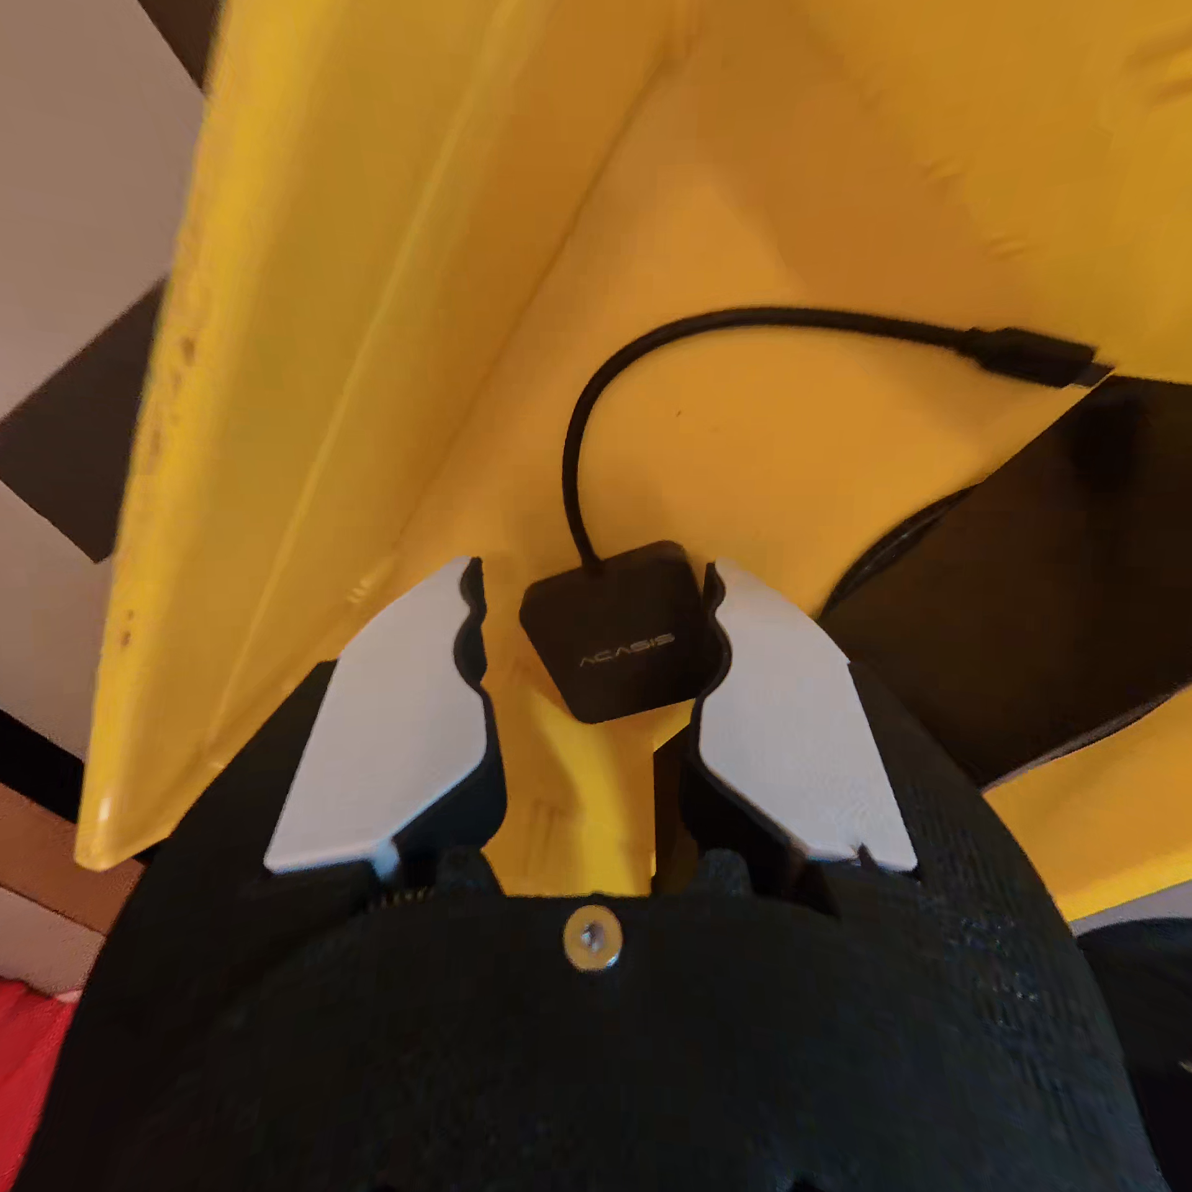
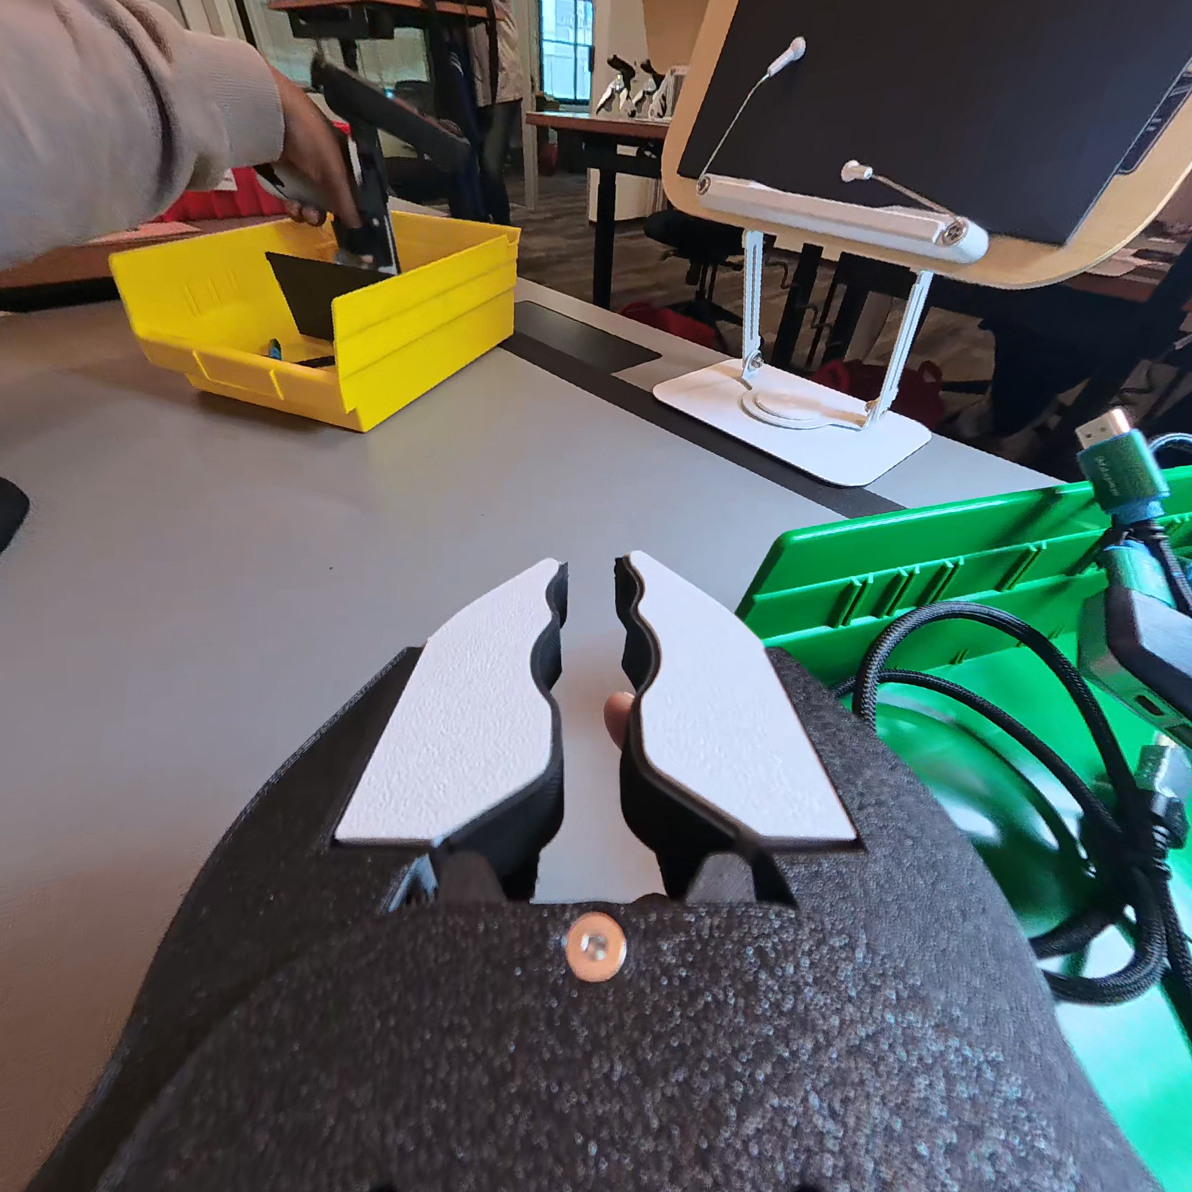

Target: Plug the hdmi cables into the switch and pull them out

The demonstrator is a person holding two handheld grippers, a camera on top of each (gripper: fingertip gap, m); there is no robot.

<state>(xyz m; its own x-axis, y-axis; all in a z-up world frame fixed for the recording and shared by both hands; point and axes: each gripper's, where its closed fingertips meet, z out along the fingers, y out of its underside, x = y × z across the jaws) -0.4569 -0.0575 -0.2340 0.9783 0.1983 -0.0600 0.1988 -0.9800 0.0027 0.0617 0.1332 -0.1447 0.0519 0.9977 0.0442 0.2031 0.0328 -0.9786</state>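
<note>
Smooth grey counter (image 2: 322, 613), far-left yellow plastic bin (image 2: 426, 335), left tool (image 1: 593, 638) open astride a square black lettered switch (image 1: 619, 635), right tool (image 2: 590, 619) slightly parted, empty, beside ribbed green bin (image 2: 903, 580) of braided cables (image 2: 1006, 696).

We carry two black, rough-textured printed plastic grippers, the left gripper (image 1: 593, 635) and the right gripper (image 2: 590, 635), each with white wavy-edged fingers (image 2: 464, 709) and one silver screw (image 2: 595, 950). Our loose grey sleeve (image 2: 116, 116) covers the left arm.
</note>
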